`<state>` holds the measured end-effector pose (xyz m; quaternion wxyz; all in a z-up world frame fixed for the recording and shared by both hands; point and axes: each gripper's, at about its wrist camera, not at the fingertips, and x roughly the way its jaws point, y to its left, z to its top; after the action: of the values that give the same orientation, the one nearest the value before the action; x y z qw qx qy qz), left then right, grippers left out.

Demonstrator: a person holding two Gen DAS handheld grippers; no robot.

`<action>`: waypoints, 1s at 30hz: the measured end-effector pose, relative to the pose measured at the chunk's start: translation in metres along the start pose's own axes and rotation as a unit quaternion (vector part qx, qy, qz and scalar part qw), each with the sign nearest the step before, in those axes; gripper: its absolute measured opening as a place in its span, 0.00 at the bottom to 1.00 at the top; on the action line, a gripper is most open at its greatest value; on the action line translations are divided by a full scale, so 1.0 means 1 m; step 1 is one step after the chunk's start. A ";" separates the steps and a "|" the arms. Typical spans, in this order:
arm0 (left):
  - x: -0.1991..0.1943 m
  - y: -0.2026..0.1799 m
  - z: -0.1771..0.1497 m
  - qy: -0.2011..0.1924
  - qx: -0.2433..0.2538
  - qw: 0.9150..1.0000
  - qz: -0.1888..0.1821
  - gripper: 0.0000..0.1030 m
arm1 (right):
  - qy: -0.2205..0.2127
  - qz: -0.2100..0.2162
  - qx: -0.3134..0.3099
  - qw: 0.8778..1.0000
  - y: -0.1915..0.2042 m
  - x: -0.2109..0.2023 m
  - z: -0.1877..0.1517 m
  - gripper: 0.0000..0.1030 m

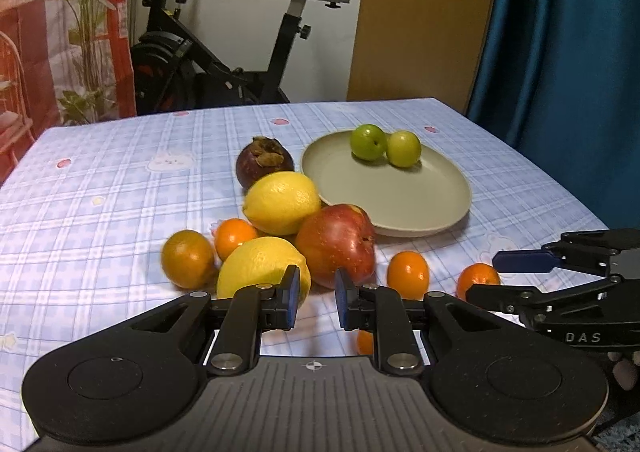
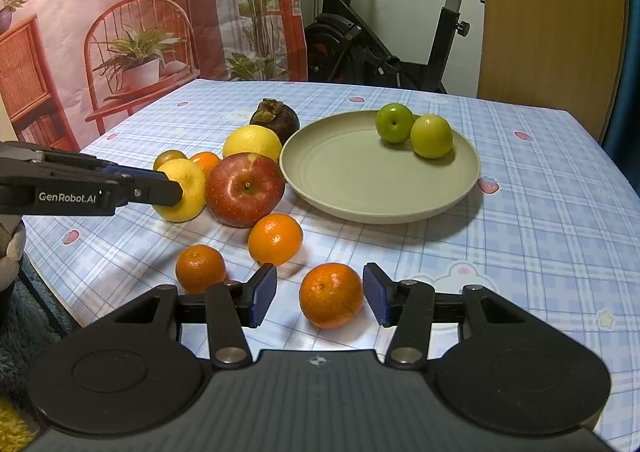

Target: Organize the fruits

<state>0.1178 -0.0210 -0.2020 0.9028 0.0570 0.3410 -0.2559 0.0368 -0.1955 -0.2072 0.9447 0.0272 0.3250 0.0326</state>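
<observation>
Two green fruits (image 2: 414,129) already sit on the plate (image 2: 380,207). Right hand-held gripper (image 2: 320,294), spread, brackets a firm, light, roll-prone mandarin (image 2: 331,294) at 6 o'clock on the desk (image 2: 540,219); pinch its equator. Left hand-held gripper (image 1: 317,296) spread, empty.

Left gripper (image 1: 317,298): matte black body; two round discs at the base; ribbed grey centre plate with a small crosshair mark; silver pivot screws on the linkage arms; blue pads on the fingers (image 1: 291,294); white "GenRobot.AI" lettering on its side in the right wrist view; right gripper (image 2: 320,294): same black build, silver screws, blue pads; white "DAS" lettering seen from the left wrist view.
</observation>
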 end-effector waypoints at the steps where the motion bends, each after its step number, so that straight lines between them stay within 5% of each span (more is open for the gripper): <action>1: 0.000 0.000 -0.001 0.002 -0.002 1.000 -0.006 0.22 | 0.001 0.000 0.000 1.000 -0.001 0.001 0.000 0.50; 11: 0.007 -0.005 -0.009 0.020 0.004 0.999 -0.033 0.25 | 0.006 -0.001 0.002 1.000 -0.002 0.004 -0.001 0.50; 15: 0.008 -0.010 -0.011 0.026 0.012 0.998 -0.052 0.42 | 0.006 -0.002 0.003 1.000 -0.003 0.003 -0.001 0.49; 30: 0.032 -0.023 -0.027 0.070 0.046 0.994 -0.064 0.43 | 0.014 -0.004 0.018 1.000 -0.009 0.005 -0.004 0.48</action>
<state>0.1113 -0.0467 -0.2418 0.8548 0.0940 0.3945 -0.3238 0.0385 -0.2037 -0.2146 0.9395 0.0424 0.3391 0.0238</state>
